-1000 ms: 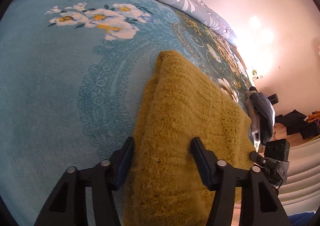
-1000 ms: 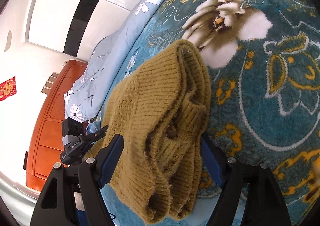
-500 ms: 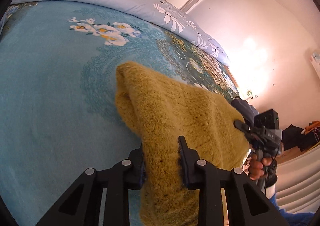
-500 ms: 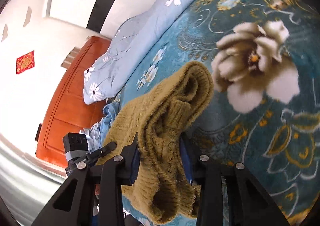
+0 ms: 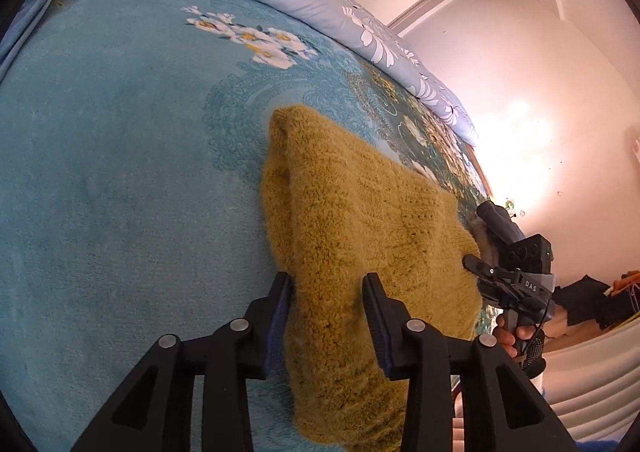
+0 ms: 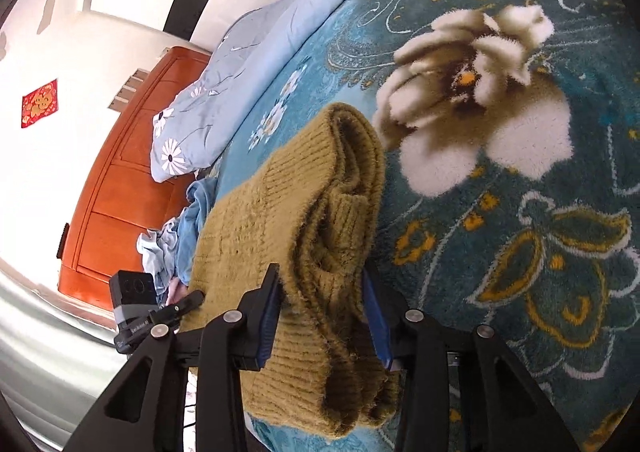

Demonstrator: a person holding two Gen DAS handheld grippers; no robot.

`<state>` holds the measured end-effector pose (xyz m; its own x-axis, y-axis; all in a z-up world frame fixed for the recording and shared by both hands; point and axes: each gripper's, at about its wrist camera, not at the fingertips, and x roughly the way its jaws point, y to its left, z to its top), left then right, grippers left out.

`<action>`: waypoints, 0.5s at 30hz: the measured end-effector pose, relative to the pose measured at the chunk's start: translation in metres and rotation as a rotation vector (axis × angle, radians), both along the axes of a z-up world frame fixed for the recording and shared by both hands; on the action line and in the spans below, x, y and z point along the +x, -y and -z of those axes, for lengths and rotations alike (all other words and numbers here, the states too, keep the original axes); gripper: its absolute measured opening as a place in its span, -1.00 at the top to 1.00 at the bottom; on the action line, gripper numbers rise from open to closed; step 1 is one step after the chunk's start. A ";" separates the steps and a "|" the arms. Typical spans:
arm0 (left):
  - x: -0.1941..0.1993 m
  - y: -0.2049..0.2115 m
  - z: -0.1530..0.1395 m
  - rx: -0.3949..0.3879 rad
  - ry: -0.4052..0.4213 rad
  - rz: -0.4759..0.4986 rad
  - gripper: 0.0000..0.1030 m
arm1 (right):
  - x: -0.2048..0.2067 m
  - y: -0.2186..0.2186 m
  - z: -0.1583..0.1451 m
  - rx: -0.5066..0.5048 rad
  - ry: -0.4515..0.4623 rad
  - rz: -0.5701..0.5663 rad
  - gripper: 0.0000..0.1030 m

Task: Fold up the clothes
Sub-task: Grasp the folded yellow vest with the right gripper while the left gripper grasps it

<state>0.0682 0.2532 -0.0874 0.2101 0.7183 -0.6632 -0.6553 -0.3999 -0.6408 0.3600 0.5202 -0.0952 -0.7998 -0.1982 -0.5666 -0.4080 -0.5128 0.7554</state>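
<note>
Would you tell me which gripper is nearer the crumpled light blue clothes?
Left. The left gripper is beside the light blue clothes; the right gripper grips the sweater's opposite end.

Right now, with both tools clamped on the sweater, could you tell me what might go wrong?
1. The right tool pinches several bunched layers of the sweater; one may slip out.
2. The left tool grips only an edge, so the loose knit could stretch or sag.
3. The fold's far end drags on the fuzzy blanket.

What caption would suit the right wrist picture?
Right gripper pinching a folded mustard sweater above a teal floral blanket, left gripper alongside.
</note>
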 end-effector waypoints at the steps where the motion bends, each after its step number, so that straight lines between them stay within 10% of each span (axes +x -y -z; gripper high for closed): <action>1: -0.002 0.000 -0.002 0.005 -0.009 -0.007 0.02 | 0.000 0.000 -0.001 0.015 0.001 -0.006 0.10; 10: -0.003 -0.025 0.024 -0.050 0.029 0.036 -0.25 | -0.009 -0.002 0.010 -0.006 0.017 0.028 -0.21; 15: 0.001 -0.025 0.020 -0.024 0.009 0.021 0.04 | -0.020 0.005 0.011 -0.008 0.014 0.029 -0.22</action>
